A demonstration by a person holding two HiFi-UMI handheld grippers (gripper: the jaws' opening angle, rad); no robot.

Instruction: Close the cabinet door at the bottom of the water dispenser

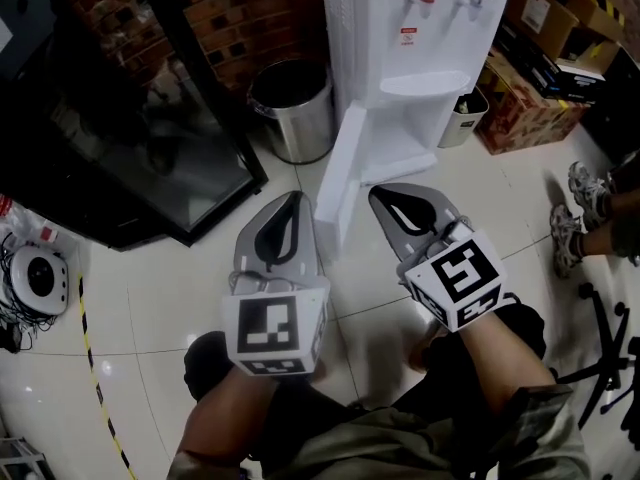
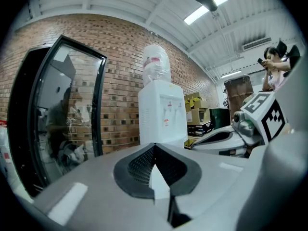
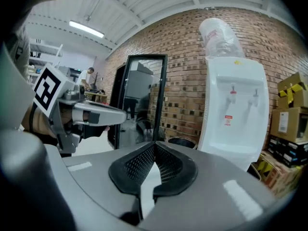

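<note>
The white water dispenser (image 1: 415, 38) stands against the brick wall. Its bottom cabinet door (image 1: 338, 176) is swung out toward me, edge-on. In the head view my left gripper (image 1: 295, 206) hovers just left of the door's lower edge, jaws together and empty. My right gripper (image 1: 384, 200) sits just right of the door, also shut on nothing. Whether either one touches the door I cannot tell. The left gripper view shows the closed tips (image 2: 154, 147) aimed at the dispenser (image 2: 161, 113). In the right gripper view the closed tips (image 3: 155, 145) lie left of the dispenser (image 3: 234, 114).
A steel bin (image 1: 293, 108) stands left of the dispenser, and a black glass-door cabinet (image 1: 150, 128) lies further left. A small white bin (image 1: 463, 116) and cardboard boxes (image 1: 530, 103) are on the right. A person's shoes (image 1: 580, 208) and a chair base (image 1: 605, 368) are at the far right.
</note>
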